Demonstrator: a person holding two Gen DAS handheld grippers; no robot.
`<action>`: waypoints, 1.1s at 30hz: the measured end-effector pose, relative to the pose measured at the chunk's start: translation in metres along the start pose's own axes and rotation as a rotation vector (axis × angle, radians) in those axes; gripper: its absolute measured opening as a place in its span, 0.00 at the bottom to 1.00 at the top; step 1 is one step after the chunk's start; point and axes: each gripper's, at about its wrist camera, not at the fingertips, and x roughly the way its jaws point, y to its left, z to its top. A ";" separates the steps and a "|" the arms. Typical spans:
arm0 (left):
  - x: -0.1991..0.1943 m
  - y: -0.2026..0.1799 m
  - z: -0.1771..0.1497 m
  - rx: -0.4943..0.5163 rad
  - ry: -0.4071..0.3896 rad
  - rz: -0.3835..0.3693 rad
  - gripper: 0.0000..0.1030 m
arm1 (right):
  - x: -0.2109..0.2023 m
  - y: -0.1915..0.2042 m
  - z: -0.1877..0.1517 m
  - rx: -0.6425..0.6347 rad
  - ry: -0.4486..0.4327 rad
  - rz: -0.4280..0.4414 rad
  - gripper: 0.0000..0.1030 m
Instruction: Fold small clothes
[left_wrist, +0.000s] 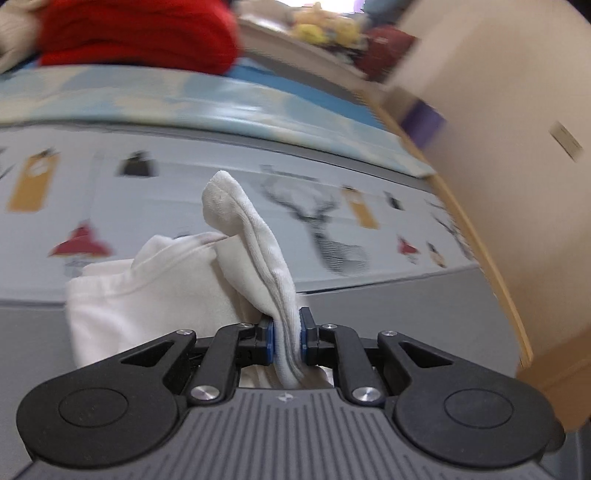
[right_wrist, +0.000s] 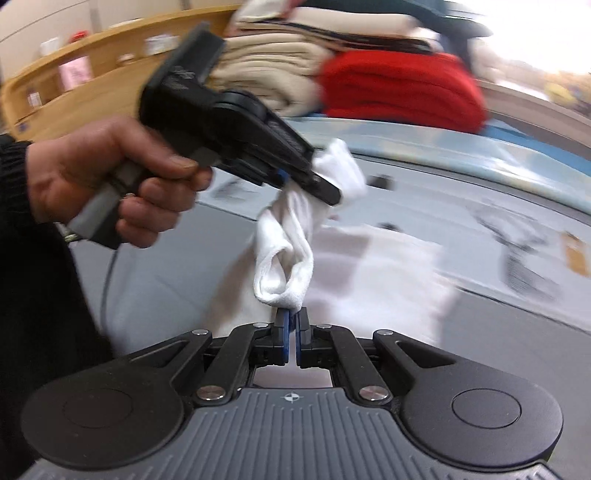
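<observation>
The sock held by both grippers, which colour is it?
White sock; clearest in the left wrist view.

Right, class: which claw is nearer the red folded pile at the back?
Left. In the right wrist view the left claw grips the upper end of the white sock, further toward the red pile; the right claw holds its lower end, behind it.

Red folded blanket (left_wrist: 136, 33), beige folded stack (right_wrist: 266, 62), wooden shelf (right_wrist: 92, 74), deer-print grey sheet (left_wrist: 332, 229)
</observation>
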 end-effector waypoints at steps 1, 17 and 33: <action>0.003 -0.008 0.000 0.015 -0.007 -0.014 0.21 | -0.005 -0.008 -0.004 0.018 0.000 -0.025 0.02; -0.002 0.025 -0.035 0.105 0.251 -0.064 0.30 | 0.019 -0.079 -0.022 0.358 0.115 -0.256 0.44; 0.002 0.041 -0.069 0.304 0.414 0.046 0.23 | 0.068 -0.089 -0.012 0.383 0.375 -0.260 0.04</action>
